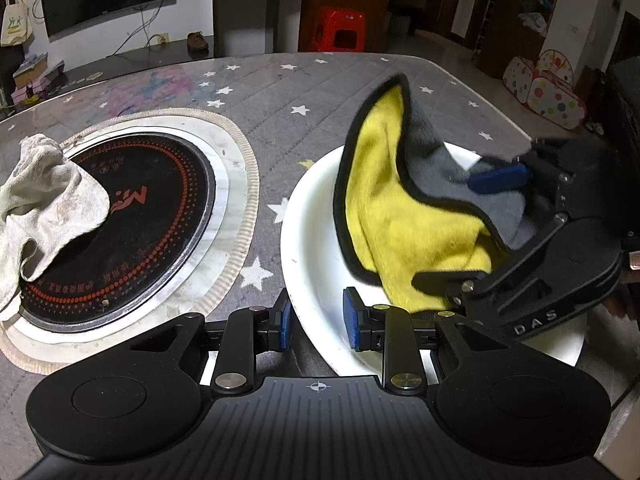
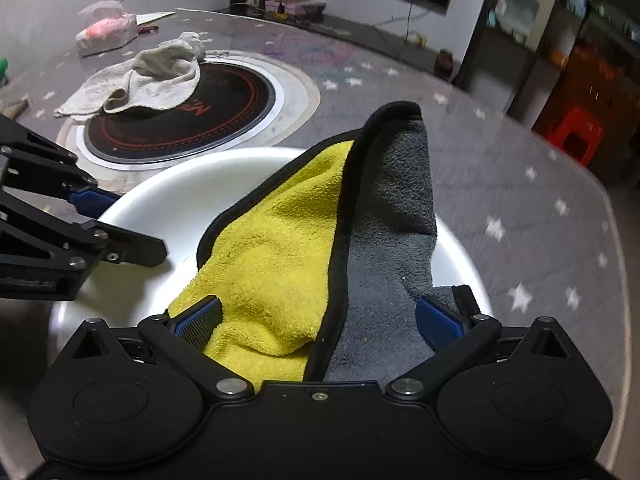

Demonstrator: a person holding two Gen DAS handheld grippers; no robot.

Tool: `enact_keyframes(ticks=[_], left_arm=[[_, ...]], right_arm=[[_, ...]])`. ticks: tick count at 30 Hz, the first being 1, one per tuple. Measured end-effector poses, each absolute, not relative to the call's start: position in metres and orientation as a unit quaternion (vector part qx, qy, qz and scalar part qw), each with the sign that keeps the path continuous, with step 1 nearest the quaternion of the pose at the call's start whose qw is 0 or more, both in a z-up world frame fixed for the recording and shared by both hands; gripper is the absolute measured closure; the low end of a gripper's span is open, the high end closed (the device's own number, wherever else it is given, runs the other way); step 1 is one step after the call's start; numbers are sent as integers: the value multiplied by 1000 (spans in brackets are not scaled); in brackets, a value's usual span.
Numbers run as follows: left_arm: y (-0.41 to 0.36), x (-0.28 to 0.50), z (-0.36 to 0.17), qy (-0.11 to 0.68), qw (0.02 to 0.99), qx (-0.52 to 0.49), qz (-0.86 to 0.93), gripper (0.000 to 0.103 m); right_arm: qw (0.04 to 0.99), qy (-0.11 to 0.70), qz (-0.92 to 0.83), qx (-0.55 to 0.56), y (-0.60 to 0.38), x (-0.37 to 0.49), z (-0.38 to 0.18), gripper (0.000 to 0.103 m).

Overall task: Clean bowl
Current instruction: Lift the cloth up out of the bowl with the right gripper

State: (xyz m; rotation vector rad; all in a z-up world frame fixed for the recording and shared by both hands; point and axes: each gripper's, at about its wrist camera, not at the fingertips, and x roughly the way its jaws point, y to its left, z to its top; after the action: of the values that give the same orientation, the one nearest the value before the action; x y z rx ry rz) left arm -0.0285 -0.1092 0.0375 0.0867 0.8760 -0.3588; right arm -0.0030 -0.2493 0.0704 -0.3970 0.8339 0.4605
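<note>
Left gripper [image 1: 316, 320] pinching white bowl [image 1: 316, 216] rim; right gripper [image 2: 316, 320] clamping yellow-grey microfibre cloth [image 2: 280, 240] inside bowl.

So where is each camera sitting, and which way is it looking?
Left wrist view: sits on the left tongs, looking across the table at the white bowl, whose rim sits between its fingers; the right tongs holding the yellow-grey cloth show at right.
Right wrist view: sits on the right tongs, looking down into the bowl over the cloth it holds; the left tongs show at left.
Both share the bowl, cloth, round cooktop and whitish rag.
</note>
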Motion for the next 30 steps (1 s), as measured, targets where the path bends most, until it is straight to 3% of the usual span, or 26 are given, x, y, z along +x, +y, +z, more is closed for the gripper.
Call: enact_keyframes(ticks=[8,30], left_arm=[[-111,-22,39,418,893,47,-162,76],[-113,40,47,402,905,88,-110,78]], right_arm=[[882,349,170,-268,-249,5,71,0],[937,325,35,-125,-350,44,93,0]])
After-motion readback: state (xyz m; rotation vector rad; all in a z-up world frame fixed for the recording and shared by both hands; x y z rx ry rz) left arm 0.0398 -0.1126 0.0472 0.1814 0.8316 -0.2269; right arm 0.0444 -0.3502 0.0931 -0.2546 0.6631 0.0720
